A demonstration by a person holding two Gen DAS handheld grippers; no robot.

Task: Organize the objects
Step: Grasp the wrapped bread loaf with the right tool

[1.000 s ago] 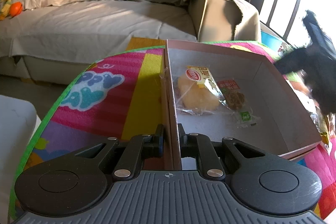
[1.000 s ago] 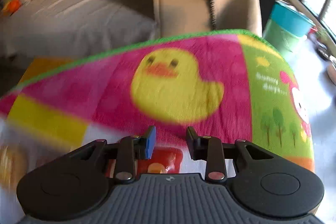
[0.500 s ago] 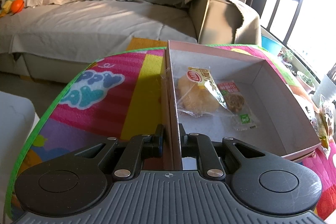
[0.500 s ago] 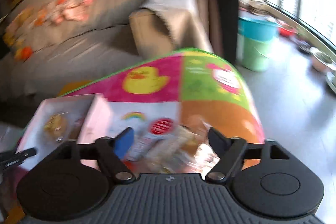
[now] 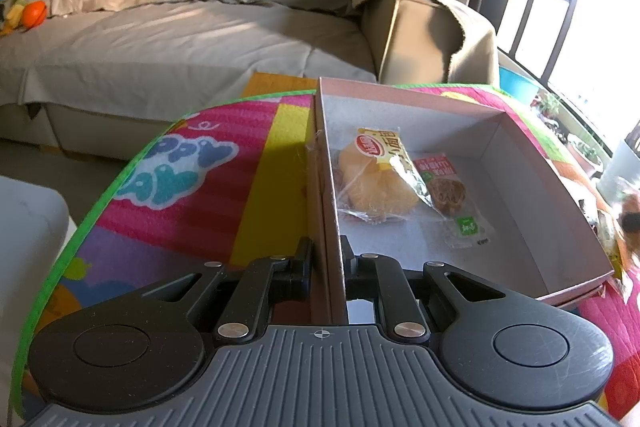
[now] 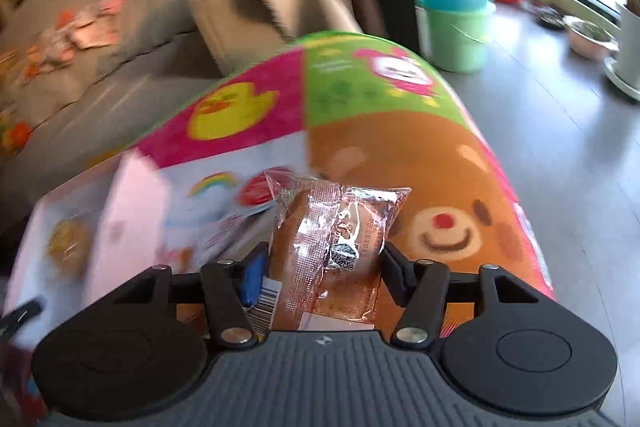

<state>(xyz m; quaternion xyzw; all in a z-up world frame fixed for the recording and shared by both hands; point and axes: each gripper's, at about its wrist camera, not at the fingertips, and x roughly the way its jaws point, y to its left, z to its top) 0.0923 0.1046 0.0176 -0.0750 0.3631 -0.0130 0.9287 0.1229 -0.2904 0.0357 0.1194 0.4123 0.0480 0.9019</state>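
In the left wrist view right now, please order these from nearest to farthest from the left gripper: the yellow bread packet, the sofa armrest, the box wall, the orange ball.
1. box wall: clamped between the fingers of the left gripper.
2. yellow bread packet: inside the box, slightly right.
3. sofa armrest: beyond the table, right.
4. orange ball: on the sofa, far left.

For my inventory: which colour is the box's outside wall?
Pale pink on the box, clearest in the left wrist view.
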